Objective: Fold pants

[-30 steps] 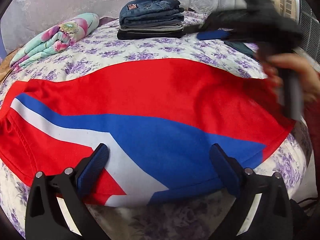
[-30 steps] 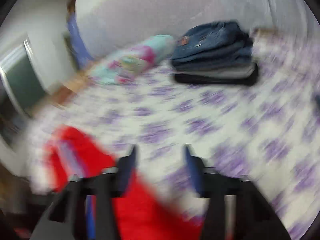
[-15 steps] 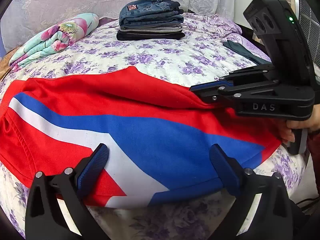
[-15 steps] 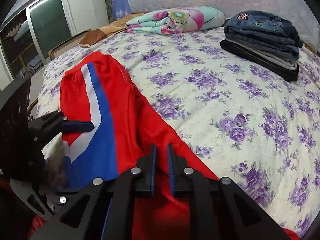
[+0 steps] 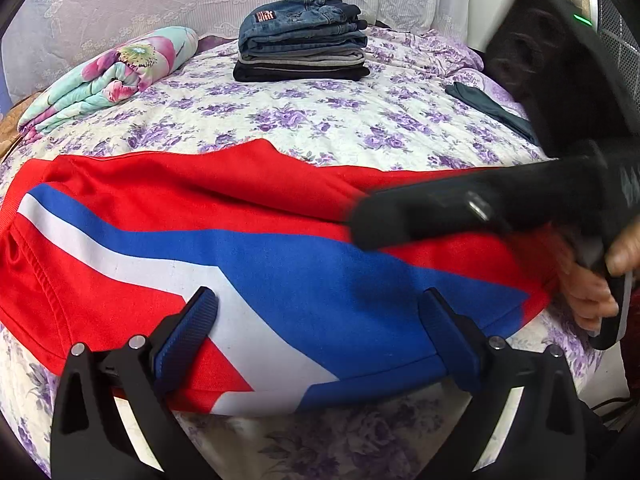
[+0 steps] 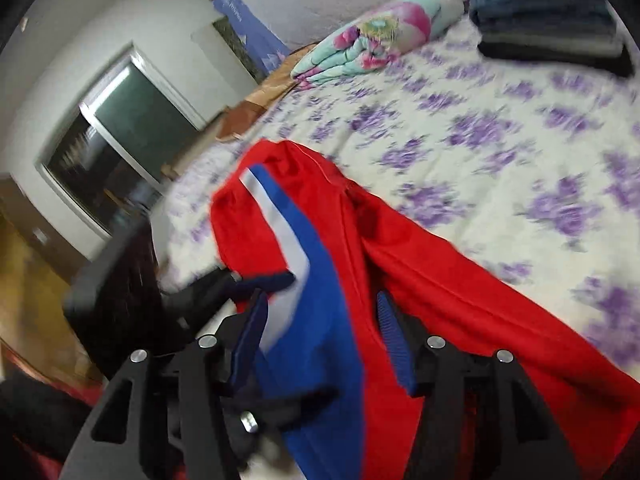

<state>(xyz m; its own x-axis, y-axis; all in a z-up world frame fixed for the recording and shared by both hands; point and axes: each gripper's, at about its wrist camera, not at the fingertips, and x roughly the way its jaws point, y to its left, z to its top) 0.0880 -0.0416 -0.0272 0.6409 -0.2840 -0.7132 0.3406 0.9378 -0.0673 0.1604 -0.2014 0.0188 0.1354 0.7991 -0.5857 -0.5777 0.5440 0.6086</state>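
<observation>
Looks like early folding: red pants (image 5: pixel 248 240) spread along the bed's (image 5: pixel 320 120) near edge, left tongs (image 5: pixel 320 320) splayed wide over the hem, right tongs (image 6: pixel 320 336) released above the fabric, next up probably pinching an edge.

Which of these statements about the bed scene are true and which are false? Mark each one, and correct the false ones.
1. The red pants have a blue and a white stripe. True.
2. The folded jeans lie at the bottom of their stack. False: they lie on top, above grey and black garments.
3. The left gripper has its jaws wide open over the near edge of the pants. True.
4. The flowered quilt is spread flat across the bed. False: it lies rolled up beside the stack.
5. The right gripper has its jaws shut tight on nothing. False: they stand open, with the pants between them.
</observation>
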